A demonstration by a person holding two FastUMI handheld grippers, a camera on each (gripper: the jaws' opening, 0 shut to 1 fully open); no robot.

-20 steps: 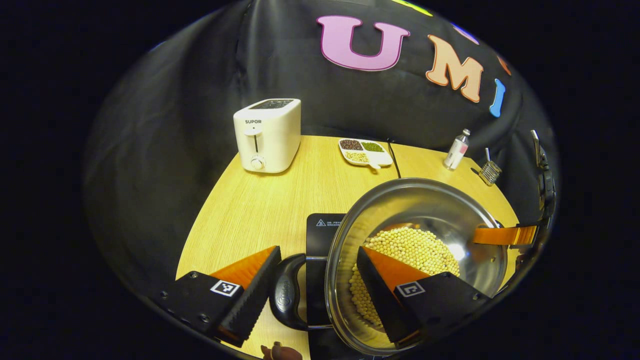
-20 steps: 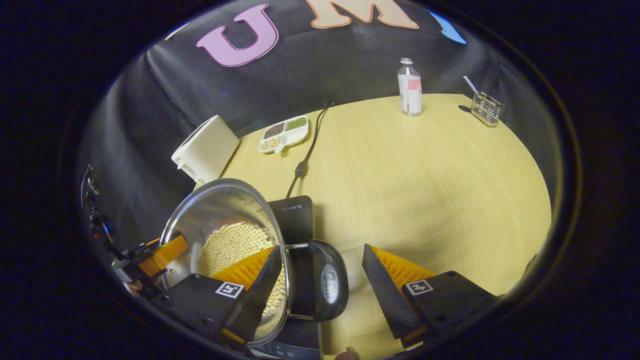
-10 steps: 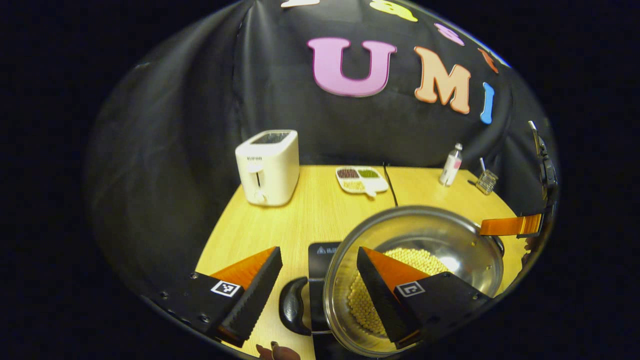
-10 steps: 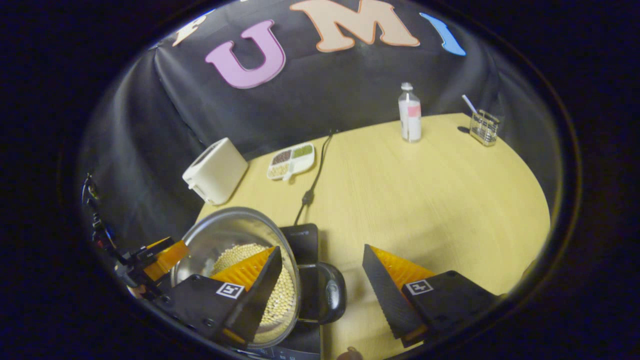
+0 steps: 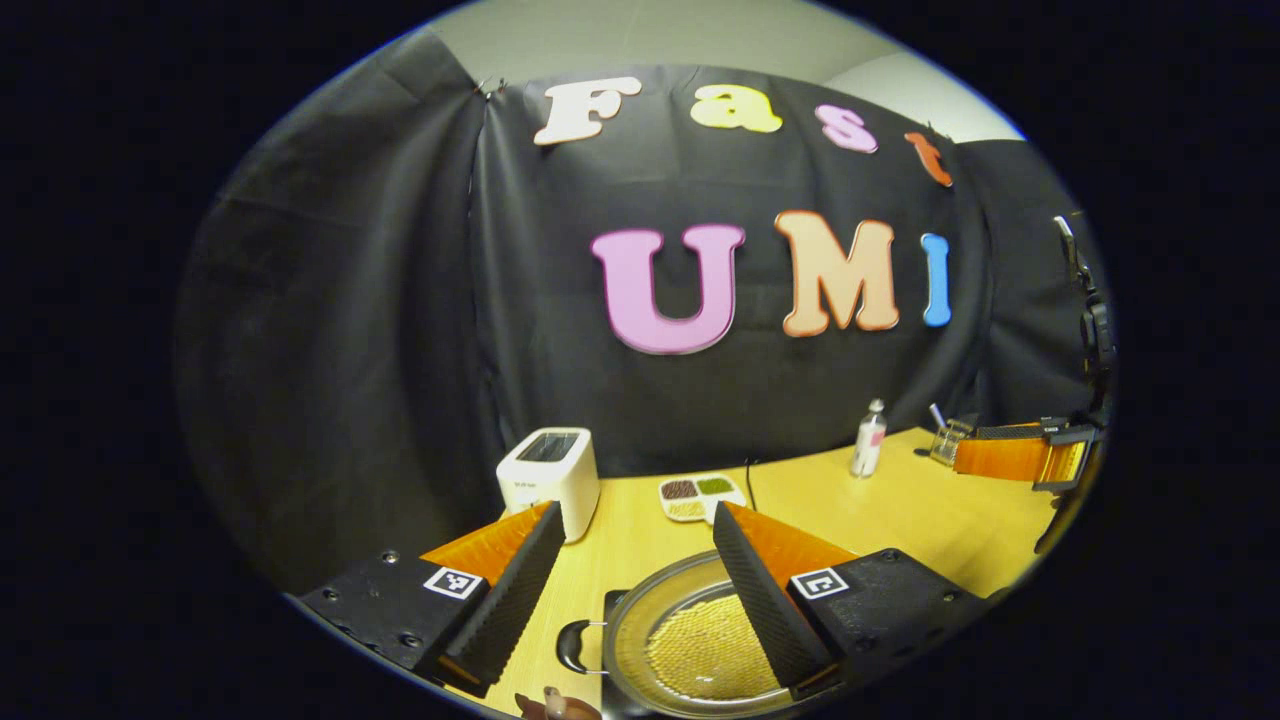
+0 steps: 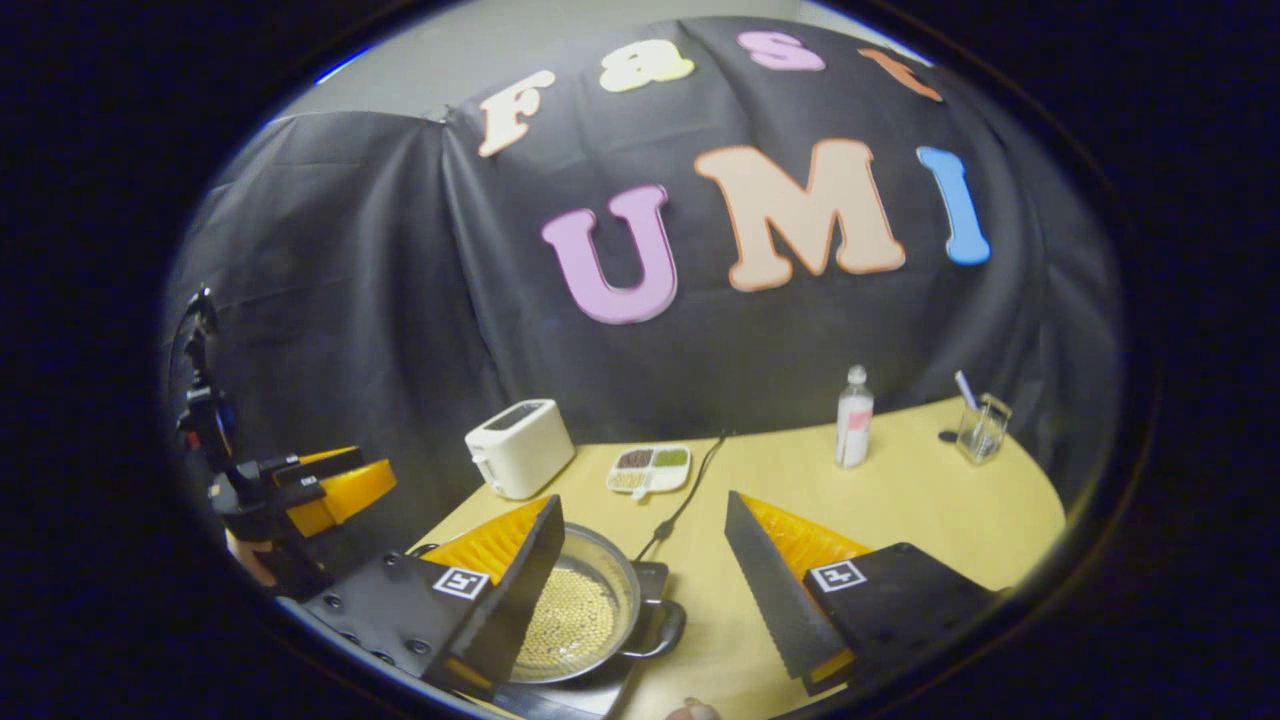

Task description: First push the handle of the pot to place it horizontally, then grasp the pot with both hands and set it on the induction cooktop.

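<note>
Left gripper view puts the pot [image 5: 700,650] at the bottom centre of the frame, full of pale beans, sitting on the dark induction cooktop [image 5: 610,605] with one black handle [image 5: 572,645] sticking out to its left. My left claw [image 5: 630,590] hangs above it, spread wide, gripping nothing. In the right gripper view the pot [image 6: 580,615] lies low and left of centre, and my right claw [image 6: 640,580] is spread just as wide over it, also empty. At the left edge of that frame I see my other claw, raised clear of the bench.

One pale wooden bench [image 6: 900,500] carries everything, backed by a black cloth wall [image 6: 400,300]. On it I count one white toaster [image 6: 518,447], one divided dish [image 6: 650,468] with three kinds of grain, one small bottle [image 6: 853,418], one glass holder [image 6: 980,428] and one black cord [image 6: 690,490] running from the cooktop.
</note>
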